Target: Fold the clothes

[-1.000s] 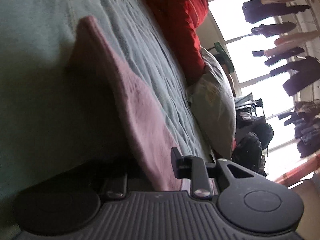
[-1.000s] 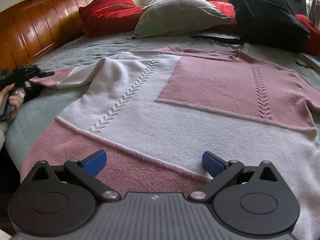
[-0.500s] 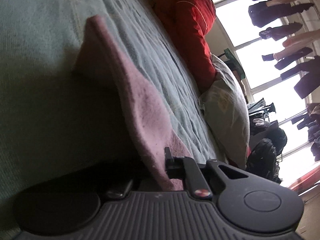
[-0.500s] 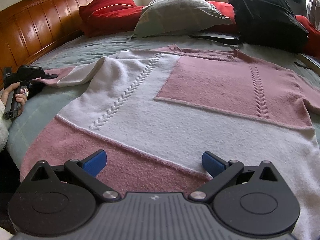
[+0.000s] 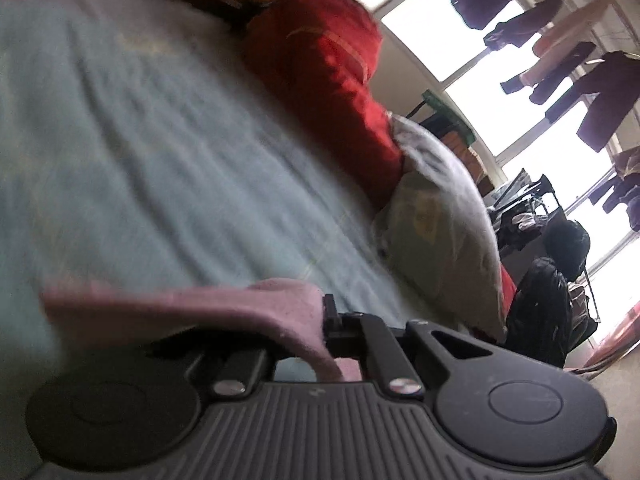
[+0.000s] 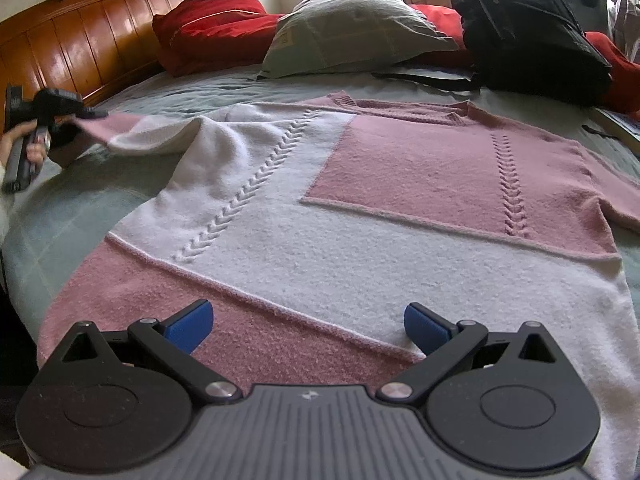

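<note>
A pink-and-white knitted sweater (image 6: 360,208) lies spread flat on the bed (image 6: 80,216), front up, directly ahead of the right tongs (image 6: 308,326). Those tongs hang over the pink hem with their blue-tipped fingers (image 6: 192,324) spread wide, nothing between them.

Off to their left, near the wooden headboard (image 6: 80,44), a hand (image 6: 24,148) holds the left tongs (image 6: 86,114), which are clenched on the pink cuff of the sweater's sleeve (image 6: 132,132). The sleeve is lifted clear of the bedspread there. From the left wrist view the cuff (image 5: 224,312) bunches right at the left tongs (image 5: 324,332) and drapes away to their left.

Beyond both tongs, a red cushion (image 6: 216,24), a grey pillow (image 6: 352,32) and a black backpack (image 6: 528,28) sit at the far side of the bed.
</note>
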Action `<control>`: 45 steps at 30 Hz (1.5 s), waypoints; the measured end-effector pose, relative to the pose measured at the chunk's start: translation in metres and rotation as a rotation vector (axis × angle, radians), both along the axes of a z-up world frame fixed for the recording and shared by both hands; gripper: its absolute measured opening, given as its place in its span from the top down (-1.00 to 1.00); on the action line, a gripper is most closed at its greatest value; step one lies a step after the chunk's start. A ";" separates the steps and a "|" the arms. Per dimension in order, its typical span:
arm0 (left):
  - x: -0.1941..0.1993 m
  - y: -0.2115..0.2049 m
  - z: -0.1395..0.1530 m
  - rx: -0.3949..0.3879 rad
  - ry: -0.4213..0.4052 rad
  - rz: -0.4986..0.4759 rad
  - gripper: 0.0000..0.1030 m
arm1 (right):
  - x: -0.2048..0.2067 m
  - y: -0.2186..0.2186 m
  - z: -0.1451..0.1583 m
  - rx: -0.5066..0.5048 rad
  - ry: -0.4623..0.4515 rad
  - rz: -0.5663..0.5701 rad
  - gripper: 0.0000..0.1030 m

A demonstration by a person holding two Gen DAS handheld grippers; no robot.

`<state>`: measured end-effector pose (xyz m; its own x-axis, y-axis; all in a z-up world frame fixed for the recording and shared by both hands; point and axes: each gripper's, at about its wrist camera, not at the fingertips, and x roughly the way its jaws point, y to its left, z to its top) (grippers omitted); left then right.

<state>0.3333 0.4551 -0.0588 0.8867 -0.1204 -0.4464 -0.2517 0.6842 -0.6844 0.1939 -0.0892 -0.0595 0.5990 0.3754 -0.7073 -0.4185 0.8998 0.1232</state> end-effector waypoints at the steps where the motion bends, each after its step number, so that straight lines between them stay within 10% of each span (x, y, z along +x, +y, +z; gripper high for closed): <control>1: 0.004 0.000 0.008 0.014 -0.017 -0.001 0.93 | 0.000 0.000 0.000 -0.001 0.000 -0.001 -1.00; 12: 0.014 -0.003 0.059 0.169 -0.248 -0.033 0.93 | 0.004 -0.001 -0.003 -0.019 0.005 -0.013 -1.00; 24: 0.011 0.041 -0.034 0.033 0.051 0.095 0.93 | 0.005 0.000 -0.007 -0.048 0.005 -0.009 -1.00; 30: 0.004 0.036 -0.011 0.076 -0.014 0.074 0.89 | 0.007 0.003 -0.007 -0.059 0.006 -0.012 -1.00; 38: -0.015 0.063 0.002 0.176 0.126 0.213 0.74 | 0.006 0.003 -0.007 -0.063 0.007 -0.004 -1.00; 45: -0.045 0.080 0.027 0.255 0.171 0.324 0.21 | 0.004 0.005 -0.005 -0.054 0.005 0.007 -1.00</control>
